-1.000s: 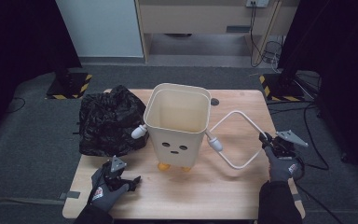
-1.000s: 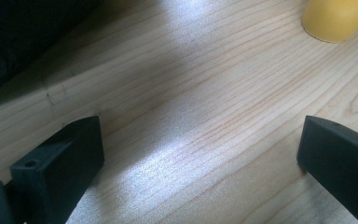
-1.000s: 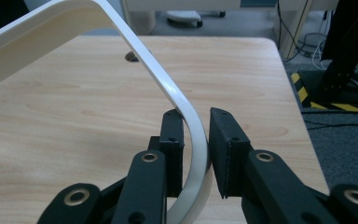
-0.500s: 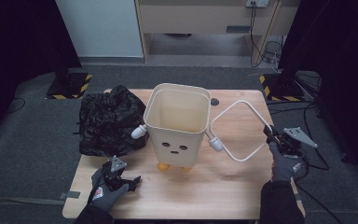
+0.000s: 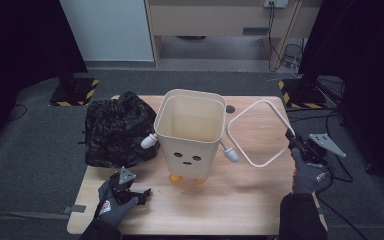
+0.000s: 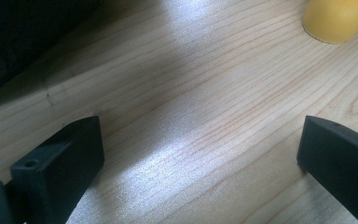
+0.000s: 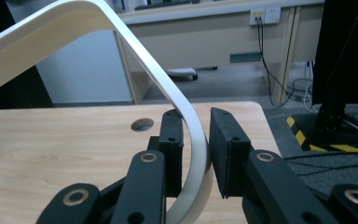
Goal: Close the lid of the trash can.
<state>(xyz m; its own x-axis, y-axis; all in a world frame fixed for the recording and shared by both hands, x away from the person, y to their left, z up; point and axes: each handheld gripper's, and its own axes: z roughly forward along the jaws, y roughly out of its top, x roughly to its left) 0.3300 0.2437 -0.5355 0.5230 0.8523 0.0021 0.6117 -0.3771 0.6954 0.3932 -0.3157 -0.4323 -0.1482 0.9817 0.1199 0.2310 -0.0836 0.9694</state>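
The right gripper (image 5: 291, 139) is sitting at the right edge of the wooden table (image 5: 230, 200), and its 2 jaws are clamping the white frame ring (image 5: 258, 133) at that ring's right corner; in the right gripper view the same right gripper (image 7: 196, 140) is showing the white frame ring (image 7: 186, 116) pinched between both black pads, the band curving up and away to the left above the tabletop (image 7: 51, 144). The ring is tilting, its gripped corner raised and its near-left corner lying just beside the cream bin (image 5: 190, 132), close to the bin's stubby white right arm (image 5: 230, 151); whether ring and arm are touching, I cannot tell. The bin is standing upright near the middle of the table on 2 yellow feet (image 5: 176, 177), its open top facing up and a small face printed on its front. A crumpled black bag (image 5: 117, 130) is lying on the left part of the table, touching the bin's left side. The left gripper (image 5: 135, 192) is resting low at the near-left of the table, held in a gloved hand (image 5: 112, 207); in the left gripper view its jaws are standing wide apart over bare wood (image 6: 191, 130) with nothing between them, 1 yellow foot (image 6: 336, 21) showing at the top right.
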